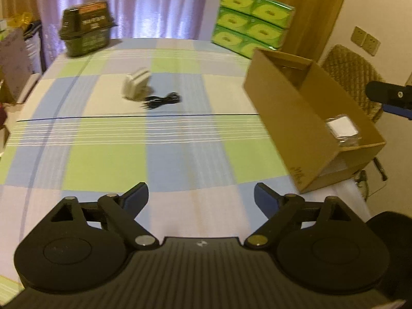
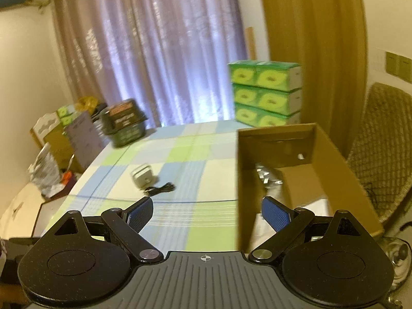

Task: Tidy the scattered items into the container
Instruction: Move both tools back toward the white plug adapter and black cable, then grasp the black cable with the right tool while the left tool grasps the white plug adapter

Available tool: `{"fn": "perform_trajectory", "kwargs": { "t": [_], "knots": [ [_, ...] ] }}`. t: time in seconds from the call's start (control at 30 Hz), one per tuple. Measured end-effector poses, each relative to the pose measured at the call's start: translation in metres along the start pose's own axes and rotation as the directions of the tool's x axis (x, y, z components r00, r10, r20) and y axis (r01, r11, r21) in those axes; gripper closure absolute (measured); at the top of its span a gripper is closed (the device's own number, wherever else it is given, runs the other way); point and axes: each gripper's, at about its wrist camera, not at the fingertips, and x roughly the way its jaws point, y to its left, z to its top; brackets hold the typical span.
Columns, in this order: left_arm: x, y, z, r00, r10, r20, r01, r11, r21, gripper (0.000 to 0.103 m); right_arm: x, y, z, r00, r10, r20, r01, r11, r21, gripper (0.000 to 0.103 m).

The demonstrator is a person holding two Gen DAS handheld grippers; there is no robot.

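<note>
A brown cardboard box (image 1: 285,108) (image 2: 247,170) stands at the table's right edge, with a white packet (image 1: 341,128) and shiny wrapped items (image 2: 267,176) inside. On the checked cloth lie a small white charger (image 1: 136,86) (image 2: 143,176) and a coiled black cable (image 1: 163,100) (image 2: 161,189), side by side. My left gripper (image 1: 200,195) is open over the near cloth, empty. My right gripper (image 2: 207,212) is open and empty, its right finger over the box. Part of the right gripper (image 1: 388,96) shows beyond the box in the left wrist view.
A dark green tub (image 1: 86,29) (image 2: 125,126) sits at the far left corner of the table (image 1: 180,154). Stacked green tissue packs (image 1: 251,23) (image 2: 265,95) stand at the far right. A wicker chair (image 2: 381,154) is behind the box. Boxes and bags (image 2: 51,164) crowd the left side.
</note>
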Motion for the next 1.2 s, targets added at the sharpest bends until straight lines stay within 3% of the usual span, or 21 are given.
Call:
{"fn": "perform_trajectory", "kwargs": {
  "t": [0.2,0.43,0.8,0.87,1.07,1.2],
  "knots": [
    [0.004,0.037,0.004,0.999,0.052,0.002,-0.052,0.999,0.016,0.01,0.024,0.028,-0.002,0.998,0.035,-0.049,-0.038,0.997,-0.065,0.007],
    [0.024,0.068,0.023,0.999,0.049,-0.003,-0.049,0.996,0.072,0.01,0.071,0.053,-0.006,0.991,0.056,-0.12,-0.072,0.988,-0.133,0.007],
    [0.072,0.101,0.048,0.999,0.047,-0.013,-0.044,0.982,0.181,0.01,0.164,0.076,0.005,0.967,0.087,-0.238,-0.167,0.925,-0.342,0.007],
    [0.081,0.105,0.054,0.999,0.051,-0.013,-0.047,0.975,0.216,0.01,0.18,0.079,0.011,0.967,0.093,-0.236,-0.188,0.888,-0.42,0.007],
    [0.107,0.113,0.074,0.999,0.044,0.002,-0.042,0.943,0.33,0.01,0.225,0.094,0.02,0.961,0.102,-0.256,-0.25,0.714,-0.654,0.007],
    [0.124,0.116,0.088,0.998,0.046,0.051,-0.065,0.878,0.475,0.011,0.251,0.102,0.019,0.947,0.116,-0.298,-0.309,0.571,-0.761,0.008]
  ]
}}
